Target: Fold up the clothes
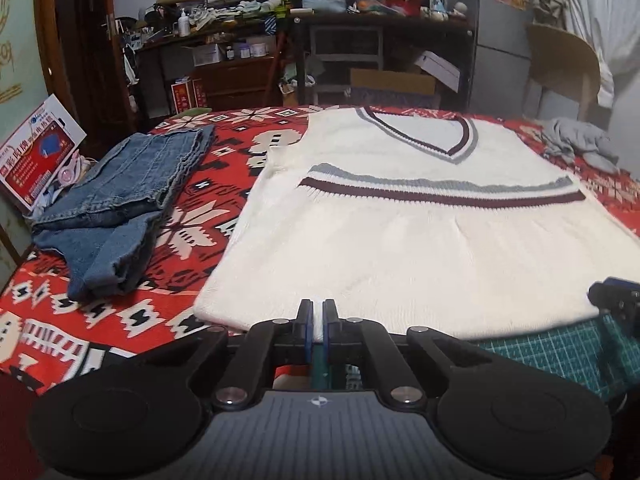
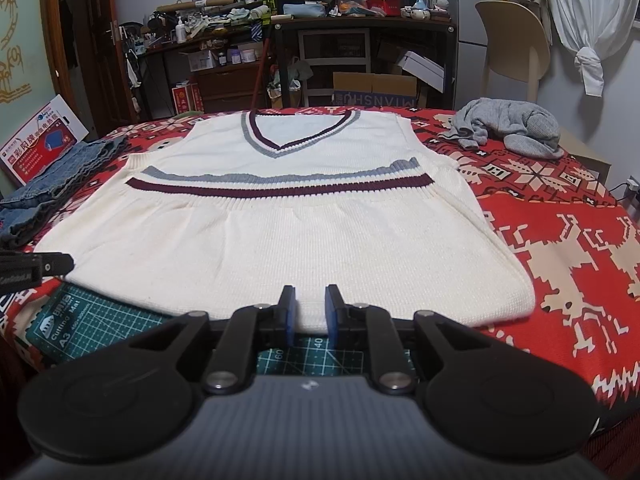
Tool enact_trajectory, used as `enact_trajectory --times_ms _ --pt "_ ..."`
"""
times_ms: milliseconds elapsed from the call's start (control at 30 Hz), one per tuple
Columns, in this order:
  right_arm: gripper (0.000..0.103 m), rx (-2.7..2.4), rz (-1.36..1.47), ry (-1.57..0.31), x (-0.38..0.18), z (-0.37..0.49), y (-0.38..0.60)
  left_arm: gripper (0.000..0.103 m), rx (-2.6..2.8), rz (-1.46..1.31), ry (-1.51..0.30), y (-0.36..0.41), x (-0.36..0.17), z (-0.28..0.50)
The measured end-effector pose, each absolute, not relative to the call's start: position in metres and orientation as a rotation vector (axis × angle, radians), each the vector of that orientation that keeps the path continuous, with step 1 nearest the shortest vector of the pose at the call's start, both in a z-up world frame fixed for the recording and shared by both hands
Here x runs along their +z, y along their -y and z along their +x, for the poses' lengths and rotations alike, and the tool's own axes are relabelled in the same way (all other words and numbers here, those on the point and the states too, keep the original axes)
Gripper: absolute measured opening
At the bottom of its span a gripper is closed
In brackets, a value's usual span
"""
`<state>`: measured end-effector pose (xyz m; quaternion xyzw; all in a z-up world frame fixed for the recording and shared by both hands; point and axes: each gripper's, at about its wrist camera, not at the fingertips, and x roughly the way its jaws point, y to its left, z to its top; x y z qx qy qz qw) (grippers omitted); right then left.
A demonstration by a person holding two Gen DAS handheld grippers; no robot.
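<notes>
White vest lies flat on the tabletop, already folded once bottom-up. Left gripper fingers nearly shut, right gripper narrow, both pinching the near fold edge. Next fold prob. needs both lifting evenly, fwd toward the neck.

The white vest hides most of the cutting mat.

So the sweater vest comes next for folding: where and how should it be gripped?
Grip the sweater vest at its near folded edge, coming from the front. It lies flat, and only that edge offers thickness to pinch.
</notes>
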<state>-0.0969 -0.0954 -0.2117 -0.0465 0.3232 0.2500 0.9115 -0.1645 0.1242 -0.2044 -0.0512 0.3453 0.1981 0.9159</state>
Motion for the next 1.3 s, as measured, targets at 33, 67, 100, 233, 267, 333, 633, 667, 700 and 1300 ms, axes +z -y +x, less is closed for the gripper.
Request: enact_trajectory --times_ms 33,67,100,233,267,333,633,667,700,1300 --pt "0.018 0.516 -0.095 -0.667 -0.212 -0.097 0.096 0.006 0.407 -0.117 -0.706 -0.126 -0.203 -0.166" --pt "0.018 0.516 -0.094 -0.667 -0.212 -0.097 0.096 0.006 0.404 -0.127 -0.696 -0.127 -0.201 -0.166" --pt "0.018 0.517 -0.094 -0.667 -0.212 -0.096 0.096 0.006 0.391 -0.135 -0.687 -0.127 -0.2 -0.166" --pt "0.018 0.519 -0.099 -0.667 -0.212 -0.096 0.096 0.009 0.335 -0.127 -0.727 -0.124 -0.203 -0.157" --pt "0.018 0.52 -0.1 -0.669 -0.211 -0.096 0.096 0.01 0.346 -0.111 -0.74 -0.122 -0.205 -0.157" --pt "0.018 0.521 -0.106 -0.676 -0.208 -0.097 0.095 0.01 0.363 -0.074 -0.749 -0.117 -0.203 -0.158" --pt "0.015 0.683 -0.177 -0.639 -0.194 -0.107 0.056 0.007 0.138 -0.116 -0.698 -0.098 -0.197 -0.152" --pt "0.015 0.692 -0.194 -0.651 -0.197 -0.108 0.051 0.007 0.119 -0.119 -0.717 -0.097 -0.2 -0.149" --pt "0.014 0.701 -0.211 -0.662 -0.201 -0.109 0.045 0.008 0.118 -0.109 -0.729 -0.095 -0.203 -0.149" --pt "0.0 0.677 -0.263 -0.673 -0.205 -0.116 0.046 0.006 0.022 -0.036 -0.705 -0.069 -0.21 -0.142"
